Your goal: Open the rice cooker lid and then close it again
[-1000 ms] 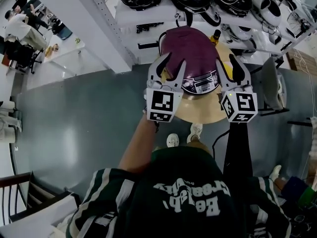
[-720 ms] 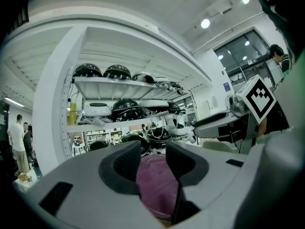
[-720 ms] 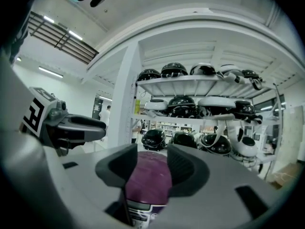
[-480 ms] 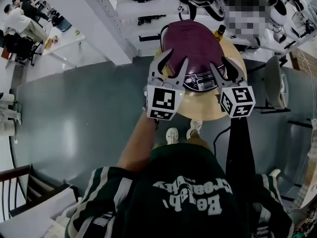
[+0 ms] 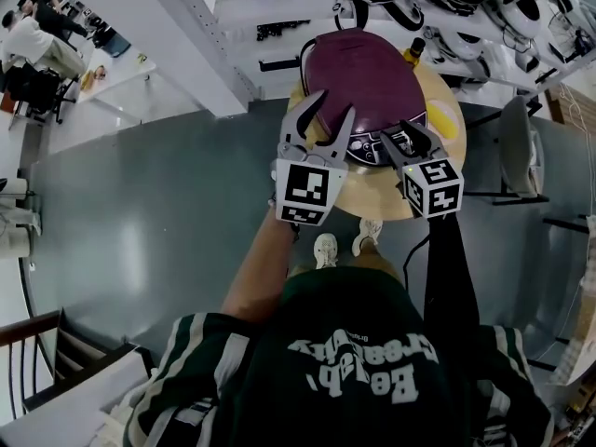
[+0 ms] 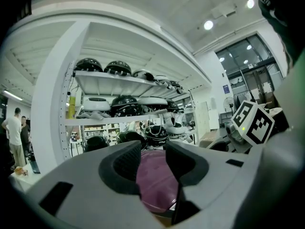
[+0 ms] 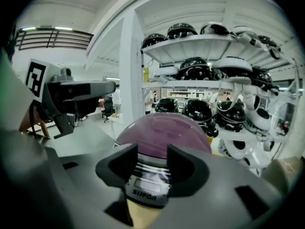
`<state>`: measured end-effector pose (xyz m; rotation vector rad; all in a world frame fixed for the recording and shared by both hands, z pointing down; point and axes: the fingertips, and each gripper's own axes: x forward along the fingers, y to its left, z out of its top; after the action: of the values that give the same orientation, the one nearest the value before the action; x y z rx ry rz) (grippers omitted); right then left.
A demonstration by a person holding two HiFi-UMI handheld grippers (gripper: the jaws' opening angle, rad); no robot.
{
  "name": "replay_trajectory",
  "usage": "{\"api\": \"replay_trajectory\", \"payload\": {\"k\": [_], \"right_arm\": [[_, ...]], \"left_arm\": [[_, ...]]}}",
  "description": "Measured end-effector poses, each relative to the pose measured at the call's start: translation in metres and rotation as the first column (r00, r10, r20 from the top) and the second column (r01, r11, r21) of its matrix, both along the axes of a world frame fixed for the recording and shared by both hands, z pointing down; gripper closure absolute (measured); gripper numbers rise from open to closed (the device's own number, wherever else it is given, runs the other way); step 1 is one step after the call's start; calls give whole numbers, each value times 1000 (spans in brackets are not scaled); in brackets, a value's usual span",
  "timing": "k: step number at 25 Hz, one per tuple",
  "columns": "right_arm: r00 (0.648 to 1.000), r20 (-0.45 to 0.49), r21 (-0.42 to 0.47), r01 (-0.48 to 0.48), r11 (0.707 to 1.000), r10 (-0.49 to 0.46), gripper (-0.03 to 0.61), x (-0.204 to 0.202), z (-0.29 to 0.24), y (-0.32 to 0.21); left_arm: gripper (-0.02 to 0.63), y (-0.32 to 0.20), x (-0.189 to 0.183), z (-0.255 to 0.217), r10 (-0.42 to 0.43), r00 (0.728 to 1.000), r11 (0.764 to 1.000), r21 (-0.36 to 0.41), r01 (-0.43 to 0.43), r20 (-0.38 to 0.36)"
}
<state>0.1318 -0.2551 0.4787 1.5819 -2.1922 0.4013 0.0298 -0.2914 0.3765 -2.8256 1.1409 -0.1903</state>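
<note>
Rice cooker with its purple lid down, on the round table before the far helmet shelves. Left gripper: jaws apart, empty, near the cooker's near-left. Right gripper: jaws apart, empty, facing the front panel. Only the right gripper view shows the panel clearly.

Purple rice cooker, lid shut.

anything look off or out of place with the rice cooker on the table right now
Nothing stands out. The rice cooker sits upright on the round table, its purple lid shut and seated evenly. No spill shows on the bare tabletop. The left gripper and right gripper are open, gripping nothing.
</note>
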Motion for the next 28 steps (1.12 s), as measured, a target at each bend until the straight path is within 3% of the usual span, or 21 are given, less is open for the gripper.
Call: {"api": "replay_trajectory", "payload": {"k": [9,14,28], "right_arm": [[1000,-4,-76,15,997,-15,381,-4,22,5],[997,-61,-104,29,994,-35,410,-1,25,4],[1000,-24,-120,5,993,-8,382,-4,27,6]], "left_arm": [[466,3,4,3,4,1000,1000,-8,-4,1],[466,3,2,9,1,1000,1000,-20,-1,10],[466,2,-3,13,-8,1000,1000,-29,8,6]]}}
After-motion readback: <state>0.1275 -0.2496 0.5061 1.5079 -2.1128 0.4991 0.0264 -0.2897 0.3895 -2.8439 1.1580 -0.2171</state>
